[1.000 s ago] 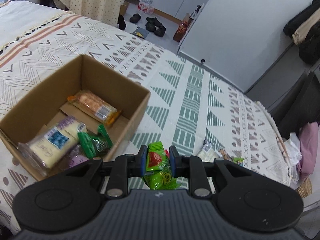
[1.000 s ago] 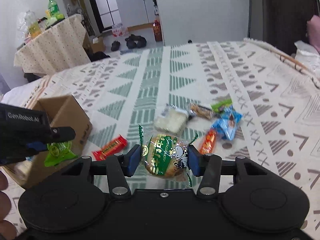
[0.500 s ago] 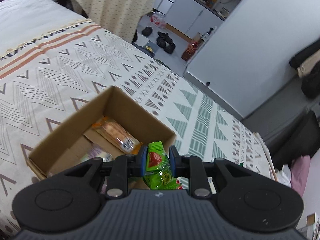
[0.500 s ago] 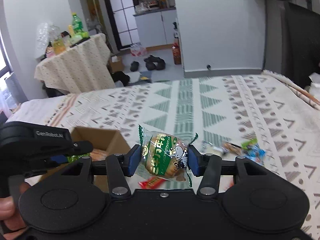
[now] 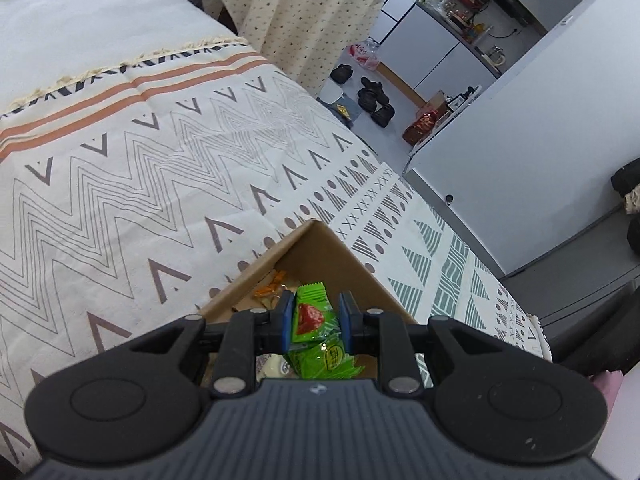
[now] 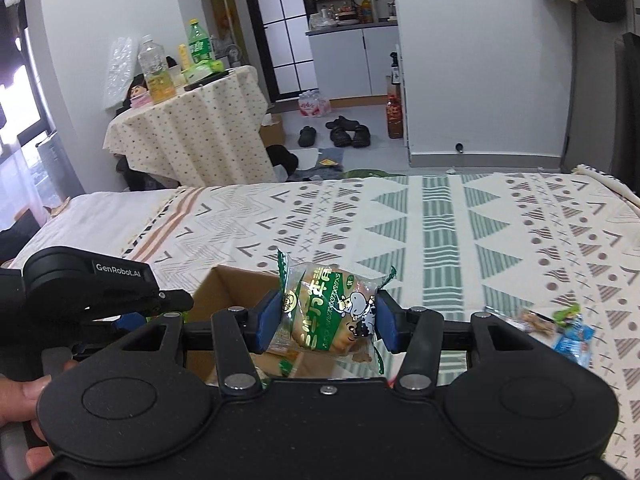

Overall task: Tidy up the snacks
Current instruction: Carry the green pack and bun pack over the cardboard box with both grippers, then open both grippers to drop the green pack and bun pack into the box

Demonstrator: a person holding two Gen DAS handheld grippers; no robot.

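Note:
My left gripper (image 5: 314, 322) is shut on a small green snack packet (image 5: 316, 328) and holds it over the open cardboard box (image 5: 320, 248), which has snacks inside. My right gripper (image 6: 326, 316) is shut on a green-and-clear bread packet (image 6: 328, 312) and holds it above the box's near corner (image 6: 236, 284). The left gripper's body (image 6: 100, 284) shows at the left of the right wrist view. Several loose snacks (image 6: 568, 324) lie on the patterned bedspread to the right.
The box sits on a bed with a patterned cover (image 5: 140, 184). Past the bed's far edge are a cloth-covered table with bottles (image 6: 188, 120), shoes on the floor (image 6: 344, 132) and a white wall (image 5: 540, 168).
Both grippers have risen and moved over the box with their packets. The box has dropped low in both views and the loose snacks have slid to the right edge.

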